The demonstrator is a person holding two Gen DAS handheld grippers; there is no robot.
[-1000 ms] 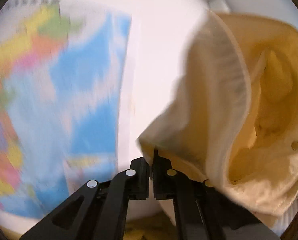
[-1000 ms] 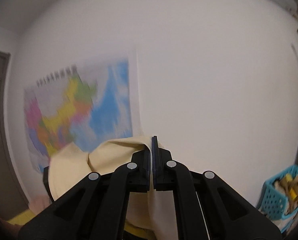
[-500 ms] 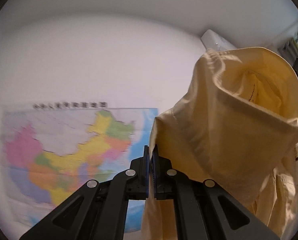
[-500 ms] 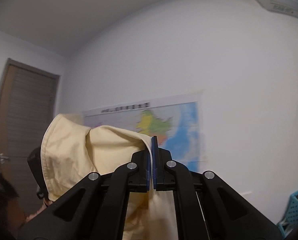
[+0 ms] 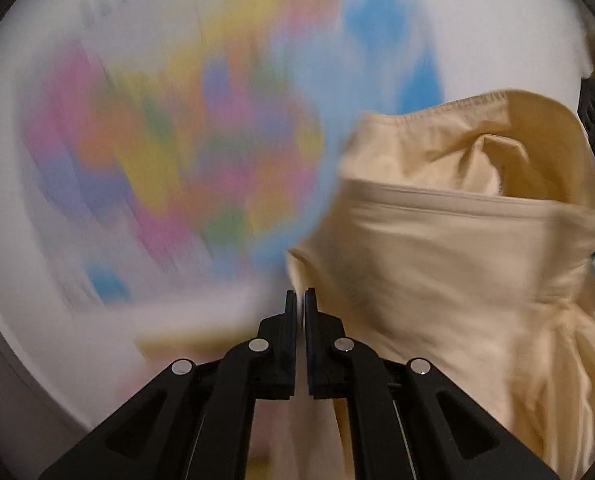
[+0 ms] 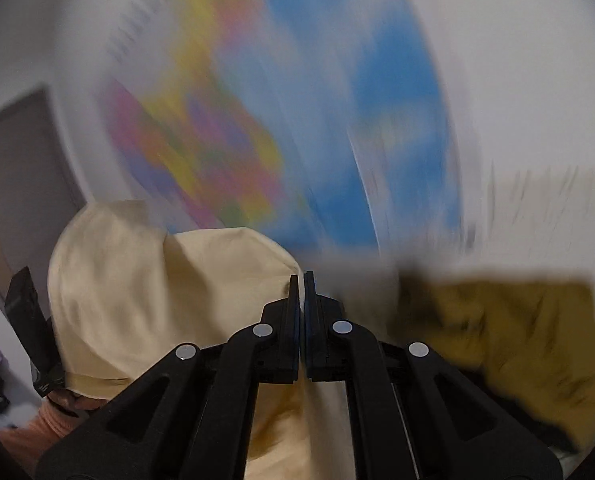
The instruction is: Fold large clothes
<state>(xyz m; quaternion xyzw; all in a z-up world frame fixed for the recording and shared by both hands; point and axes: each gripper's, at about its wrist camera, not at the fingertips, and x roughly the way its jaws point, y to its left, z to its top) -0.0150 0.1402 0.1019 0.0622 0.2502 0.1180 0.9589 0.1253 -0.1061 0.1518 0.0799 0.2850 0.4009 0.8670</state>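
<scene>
Two grippers, left gripper (image 5: 300,298) and right gripper (image 6: 301,282), each clamped on cream garment (image 5: 449,264), blurred map (image 5: 201,140) behind.

Wrist views, both facing wall map (image 5: 201,132)

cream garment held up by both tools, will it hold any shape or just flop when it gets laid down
Likely floppy: the cream garment sags in soft folds between the left tool and right tool. Probably light, since thin pinches hold it up. It may land creased.
</scene>
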